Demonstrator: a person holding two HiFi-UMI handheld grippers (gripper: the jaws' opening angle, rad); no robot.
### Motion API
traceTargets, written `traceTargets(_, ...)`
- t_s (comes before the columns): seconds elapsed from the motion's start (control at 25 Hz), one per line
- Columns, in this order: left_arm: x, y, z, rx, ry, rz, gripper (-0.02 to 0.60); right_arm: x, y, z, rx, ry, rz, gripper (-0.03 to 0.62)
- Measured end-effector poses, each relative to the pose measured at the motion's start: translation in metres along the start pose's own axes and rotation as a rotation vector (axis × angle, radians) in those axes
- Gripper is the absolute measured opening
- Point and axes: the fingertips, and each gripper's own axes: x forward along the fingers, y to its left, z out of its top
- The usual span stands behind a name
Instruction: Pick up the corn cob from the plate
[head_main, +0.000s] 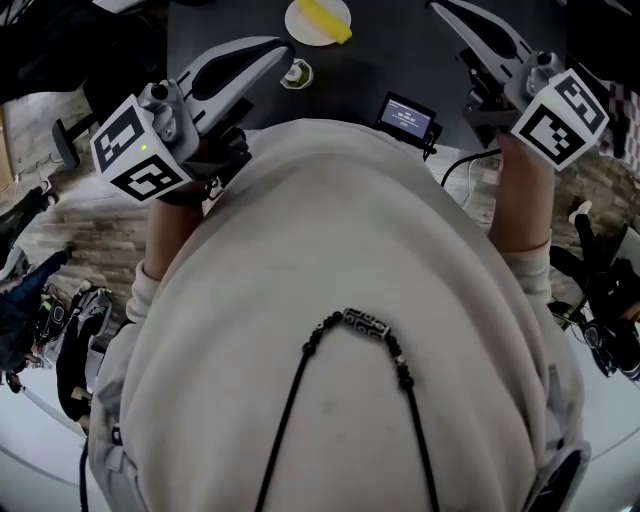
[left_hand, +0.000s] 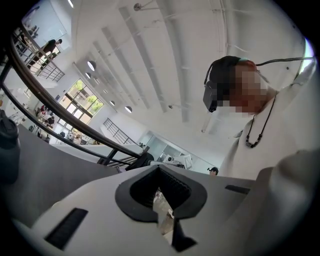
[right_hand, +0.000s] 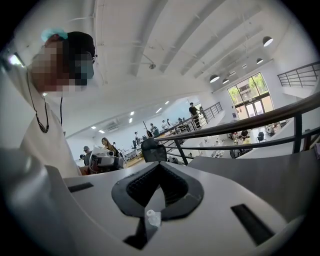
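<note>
Both tongs are clenched on nothing: our left gripper (head_main: 272, 48) and right gripper (head_main: 447, 10) have their jaws pressed together and point out over the dark grey tabletop (head_main: 400, 60). Toward its far side sits the small round white plate (head_main: 297, 30). On it lies the yellow corn cob (head_main: 325, 20), untouched, its long axis slanting from far-left to near-right in the head view. The cob lies ahead, between the two tips. Our left tip is just beside the plate's rim, so we judge that hand the nearer, though its jaws must part first.
</note>
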Motion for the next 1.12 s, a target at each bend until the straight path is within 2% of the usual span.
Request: traceTargets(1.12, -0.039, 0.034, -0.012, -0.104, -0.067, 0.132, 0.002, 0.079, -0.038, -0.028, -0.006, 0.204, 0.044, 0.017)
